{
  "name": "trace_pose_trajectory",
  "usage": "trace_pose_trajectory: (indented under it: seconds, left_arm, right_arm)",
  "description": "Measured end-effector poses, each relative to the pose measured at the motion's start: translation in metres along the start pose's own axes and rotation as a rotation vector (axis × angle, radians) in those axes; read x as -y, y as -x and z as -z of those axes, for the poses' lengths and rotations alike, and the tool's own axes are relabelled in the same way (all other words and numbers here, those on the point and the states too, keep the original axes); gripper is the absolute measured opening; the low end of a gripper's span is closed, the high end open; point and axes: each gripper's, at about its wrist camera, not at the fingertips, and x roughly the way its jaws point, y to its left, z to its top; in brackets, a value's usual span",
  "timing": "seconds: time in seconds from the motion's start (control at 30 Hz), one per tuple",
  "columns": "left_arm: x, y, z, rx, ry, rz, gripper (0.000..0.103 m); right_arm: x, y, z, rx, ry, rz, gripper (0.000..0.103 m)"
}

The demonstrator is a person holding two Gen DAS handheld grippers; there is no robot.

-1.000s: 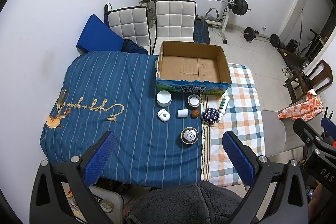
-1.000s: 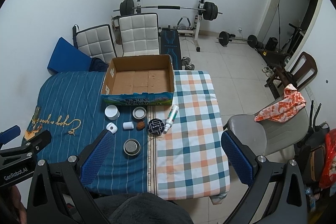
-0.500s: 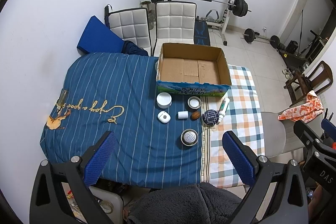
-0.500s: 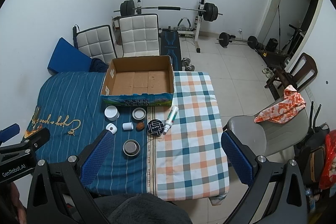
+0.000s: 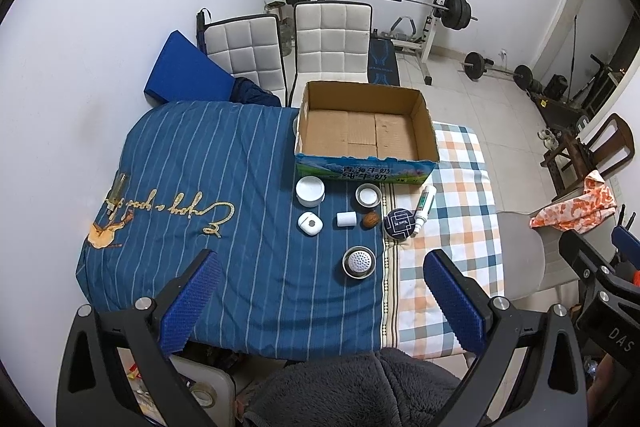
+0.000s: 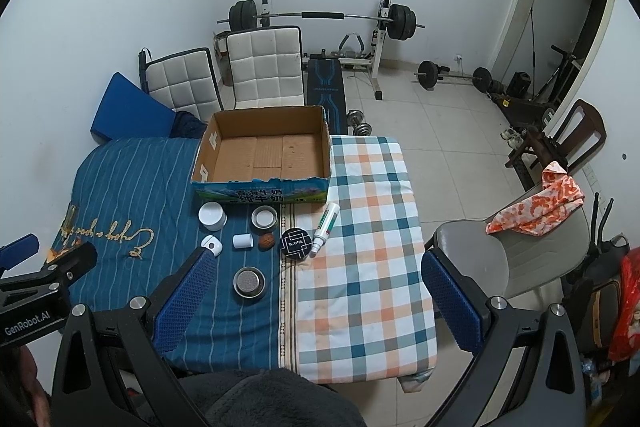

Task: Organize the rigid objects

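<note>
An empty cardboard box (image 5: 366,131) (image 6: 264,151) stands at the table's far side. In front of it lie a white jar (image 5: 310,190), a small metal tin (image 5: 368,194), a white earbud case (image 5: 309,223), a white cylinder (image 5: 346,219), a walnut (image 5: 371,219), a black round tin (image 5: 400,223), a white tube (image 5: 423,209) and a metal strainer cup (image 5: 359,262) (image 6: 249,281). My left gripper (image 5: 320,303) and right gripper (image 6: 316,303) are both open and empty, held high above the table's near edge.
The table is covered by a blue striped cloth (image 5: 192,187) and a checked cloth (image 6: 360,227). Two white chairs (image 5: 332,43) stand behind the table. A grey chair (image 6: 492,259) with an orange cloth stands to the right. Weight equipment (image 6: 320,19) stands by the far wall.
Both views have drifted slightly; the table objects sit a little higher in the frames. Nothing on the table has moved and both grippers stay open.
</note>
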Motion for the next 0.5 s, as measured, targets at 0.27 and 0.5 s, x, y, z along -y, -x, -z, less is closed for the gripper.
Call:
trace_pose_trajectory:
  seconds: [0.27, 0.5]
  left_arm:
    - [0.0007, -0.0001, -0.0018, -0.003, 0.0, 0.001, 0.103]
    - [0.0072, -0.0046, -0.0036, -0.015, -0.003, 0.004, 0.103]
  right_arm:
    - [0.0002, 0.0001, 0.0004, -0.001, -0.001, 0.0, 0.103]
    - [0.0046, -0.0098, 0.0056, -0.012, -0.003, -0.005, 0.103]
